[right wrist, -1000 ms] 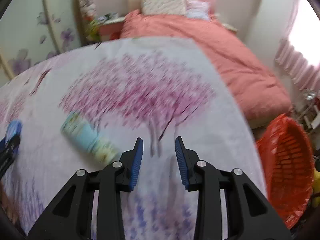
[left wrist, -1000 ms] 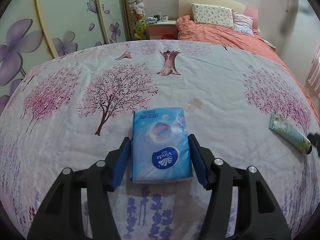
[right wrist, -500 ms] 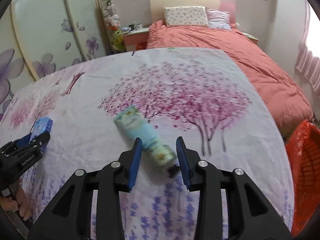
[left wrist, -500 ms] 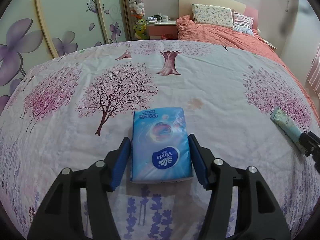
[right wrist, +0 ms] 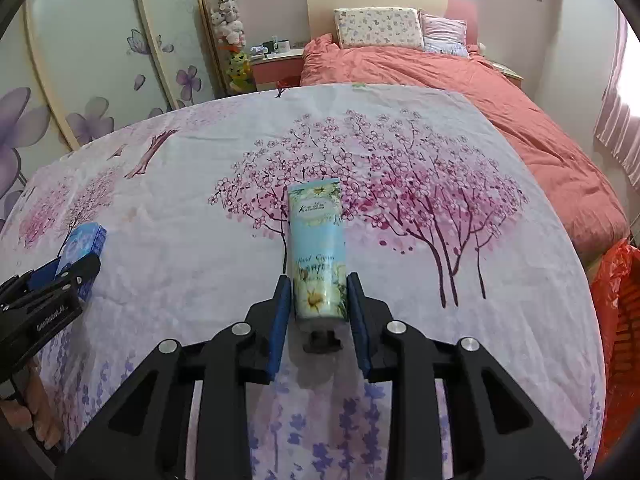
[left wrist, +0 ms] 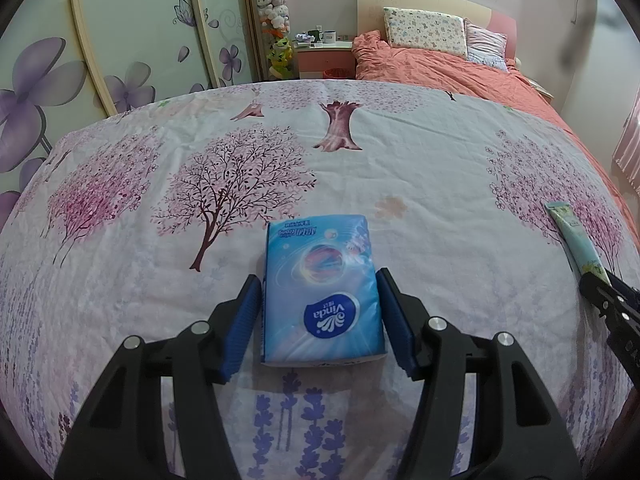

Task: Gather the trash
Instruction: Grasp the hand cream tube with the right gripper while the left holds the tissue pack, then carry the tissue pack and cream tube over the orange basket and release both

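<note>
Hand-cream tube (right wrist: 319,252) lay on the bedspread (right wrist: 420,300), cap end between right gripper (right wrist: 319,308) pads. Jaws had just been closing, narrow, abt touching; firm grip unclear. Best squeeze lower body w/o crushing, then lift to red basket (right wrist: 618,320). Left gripper (left wrist: 319,316) half-open, flanking tissue pack (left wrist: 321,288); contact unclear.

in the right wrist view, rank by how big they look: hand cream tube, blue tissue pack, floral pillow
1. hand cream tube, nearest the camera
2. floral pillow, far off, so truly bigger
3. blue tissue pack, partly hidden
</note>
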Available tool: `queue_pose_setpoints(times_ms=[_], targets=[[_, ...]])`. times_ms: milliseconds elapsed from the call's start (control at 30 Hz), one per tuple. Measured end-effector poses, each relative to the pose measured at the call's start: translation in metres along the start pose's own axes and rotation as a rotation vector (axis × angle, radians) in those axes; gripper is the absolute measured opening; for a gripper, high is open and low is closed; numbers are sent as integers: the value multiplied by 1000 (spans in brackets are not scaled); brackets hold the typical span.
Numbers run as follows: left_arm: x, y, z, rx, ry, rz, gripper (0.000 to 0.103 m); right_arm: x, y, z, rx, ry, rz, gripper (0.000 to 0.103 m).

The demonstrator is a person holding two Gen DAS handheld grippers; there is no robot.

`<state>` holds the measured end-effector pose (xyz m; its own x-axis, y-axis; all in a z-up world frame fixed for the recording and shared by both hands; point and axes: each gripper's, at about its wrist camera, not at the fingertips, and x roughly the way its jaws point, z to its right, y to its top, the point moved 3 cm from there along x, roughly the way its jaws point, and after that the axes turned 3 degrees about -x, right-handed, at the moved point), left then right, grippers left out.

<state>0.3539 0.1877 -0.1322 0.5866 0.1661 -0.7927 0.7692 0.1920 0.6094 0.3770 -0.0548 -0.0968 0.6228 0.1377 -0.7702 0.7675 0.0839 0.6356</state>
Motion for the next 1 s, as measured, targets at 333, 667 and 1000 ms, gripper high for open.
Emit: queue_pose_setpoints(times_ms=[333,667,1000], targets=[[-5,-2,4,25,-55,13,50,-15,-11,15,25,10,26,28],[-49,-18,38,116,-149,99,49,-76,-33,57,112,5,132,28],[-110,-20,93,167,-272,168,49,-143,-48,96,166,-42,271,28]])
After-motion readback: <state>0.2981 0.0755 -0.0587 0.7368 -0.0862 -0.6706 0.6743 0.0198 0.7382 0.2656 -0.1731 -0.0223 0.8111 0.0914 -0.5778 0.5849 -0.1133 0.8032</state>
